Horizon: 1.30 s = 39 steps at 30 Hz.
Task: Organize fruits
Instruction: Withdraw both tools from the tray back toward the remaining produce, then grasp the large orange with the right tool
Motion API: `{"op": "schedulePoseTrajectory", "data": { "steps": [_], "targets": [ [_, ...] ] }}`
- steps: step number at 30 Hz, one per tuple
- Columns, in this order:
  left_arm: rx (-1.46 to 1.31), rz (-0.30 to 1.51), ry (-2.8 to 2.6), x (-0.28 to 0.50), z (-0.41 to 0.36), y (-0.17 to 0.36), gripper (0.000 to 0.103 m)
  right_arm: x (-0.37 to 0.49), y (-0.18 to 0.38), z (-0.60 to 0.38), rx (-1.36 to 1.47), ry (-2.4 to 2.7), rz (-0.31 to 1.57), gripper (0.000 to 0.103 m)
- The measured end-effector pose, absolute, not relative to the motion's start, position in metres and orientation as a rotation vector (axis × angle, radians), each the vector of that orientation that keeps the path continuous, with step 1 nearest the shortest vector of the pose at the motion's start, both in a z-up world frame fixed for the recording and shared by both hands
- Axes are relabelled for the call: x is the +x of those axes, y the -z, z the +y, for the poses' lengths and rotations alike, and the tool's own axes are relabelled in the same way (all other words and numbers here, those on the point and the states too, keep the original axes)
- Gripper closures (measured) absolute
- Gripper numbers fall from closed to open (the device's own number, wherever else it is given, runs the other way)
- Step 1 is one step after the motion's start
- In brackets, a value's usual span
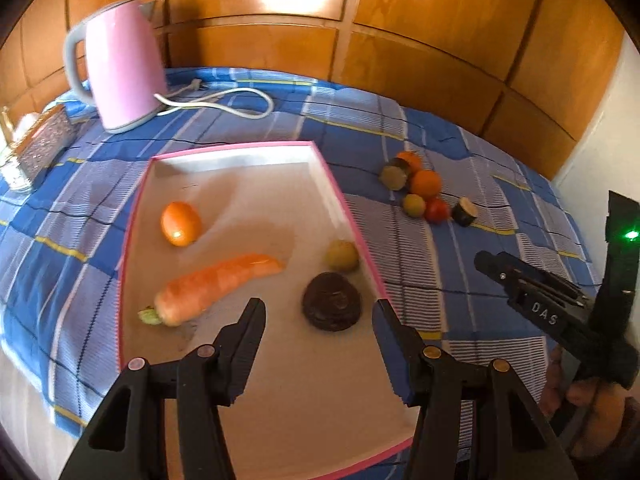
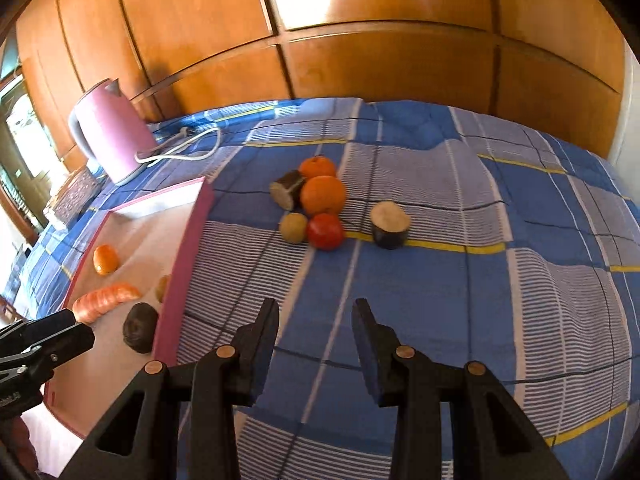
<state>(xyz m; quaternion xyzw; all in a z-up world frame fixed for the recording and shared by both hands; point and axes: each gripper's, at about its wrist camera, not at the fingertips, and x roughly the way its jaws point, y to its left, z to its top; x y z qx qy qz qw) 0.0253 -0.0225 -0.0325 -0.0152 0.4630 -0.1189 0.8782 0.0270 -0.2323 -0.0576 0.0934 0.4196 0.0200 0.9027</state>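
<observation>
Produce waits to be sorted on a checked blue bedspread (image 2: 460, 208): the right gripper (image 2: 316, 320), jaws parted and empty, points toward a loose cluster where a red tomato (image 2: 326, 231) touches a large orange (image 2: 322, 195). The left gripper (image 1: 318, 316), jaws wider and also empty, hangs over the pink-rimmed tray (image 1: 340, 196), which holds a carrot (image 1: 212, 288). The tomato looks smooth, soft and apt to roll; a gentle grip across its widest part seems safest.
</observation>
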Motion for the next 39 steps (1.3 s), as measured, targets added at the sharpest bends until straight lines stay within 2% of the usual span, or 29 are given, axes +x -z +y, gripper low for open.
{"op": "schedulePoseTrajectory", "data": {
  "steps": [21, 31, 39],
  "targets": [
    [0.006, 0.973, 0.346, 0.038, -0.062, 0.040, 0.048, 0.041, 0.061, -0.253, 0.200, -0.052, 0.872, 0.065],
    [-0.004, 0.980, 0.363, 0.050, -0.065, 0.043, 0.048, 0.089, 0.047, -0.240, 0.099, -0.124, 0.842, 0.065],
    [-0.012, 0.993, 0.370, 0.058, -0.065, 0.046, 0.048, 0.133, 0.064, -0.225, 0.016, -0.153, 0.900, 0.065]
  ]
}}
